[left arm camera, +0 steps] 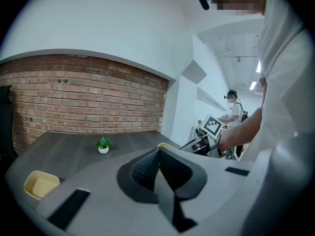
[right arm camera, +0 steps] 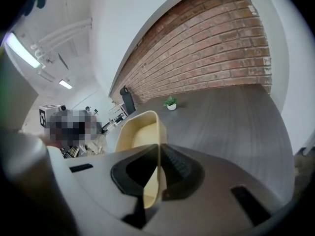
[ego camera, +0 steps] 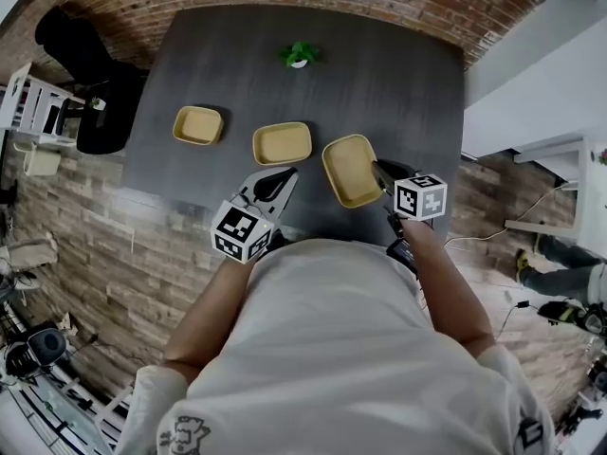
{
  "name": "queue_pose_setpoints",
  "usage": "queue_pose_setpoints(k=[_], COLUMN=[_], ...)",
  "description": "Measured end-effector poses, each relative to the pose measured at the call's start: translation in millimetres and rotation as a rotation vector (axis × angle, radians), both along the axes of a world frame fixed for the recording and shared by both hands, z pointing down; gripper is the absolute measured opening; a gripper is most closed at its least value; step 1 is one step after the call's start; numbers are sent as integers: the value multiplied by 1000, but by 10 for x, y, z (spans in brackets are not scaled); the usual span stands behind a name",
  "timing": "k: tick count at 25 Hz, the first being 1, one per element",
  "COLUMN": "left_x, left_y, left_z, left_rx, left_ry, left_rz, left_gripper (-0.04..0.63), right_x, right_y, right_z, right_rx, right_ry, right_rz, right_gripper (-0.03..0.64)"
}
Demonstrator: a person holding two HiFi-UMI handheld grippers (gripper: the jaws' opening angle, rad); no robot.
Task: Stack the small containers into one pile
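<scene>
One container (ego camera: 349,171) rim-pinched in my right claw (ego camera: 382,172); left claw (ego camera: 283,178) closed, empty. Next: nest into middle container (ego camera: 282,143).

Yellow containers (ego camera: 282,143), dark grey table (ego camera: 379,93), red brick wall (left arm camera: 83,97) (pale mortar), green plant (ego camera: 300,54)

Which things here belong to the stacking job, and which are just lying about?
Job: left yellow rectangular plastic container; middle yellow container; right yellow container, held by the right tongs.
Lying about: small green potted plant; black chair.
</scene>
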State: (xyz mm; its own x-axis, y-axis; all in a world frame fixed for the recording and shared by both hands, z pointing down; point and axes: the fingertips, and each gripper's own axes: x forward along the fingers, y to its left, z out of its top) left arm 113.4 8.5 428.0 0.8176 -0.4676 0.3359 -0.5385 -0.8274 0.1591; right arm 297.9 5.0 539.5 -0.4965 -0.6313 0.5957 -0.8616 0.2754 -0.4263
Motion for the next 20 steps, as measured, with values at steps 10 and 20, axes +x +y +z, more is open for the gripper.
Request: queue_pose_setpoints(k=[10, 20], left_x=[-859, -1837], left_y=[-156, -152], left_z=[-102, -115], left_rx=[23, 39], left_ry=[42, 56], left_rz=[18, 63], left_gripper=[11, 11], right_x=[-845, -1893], right_y=[-41, 4], right_z=[-132, -157], right_rx=[11, 22], right_ry=[21, 21], right_rz=[28, 59], right_gripper=[25, 25])
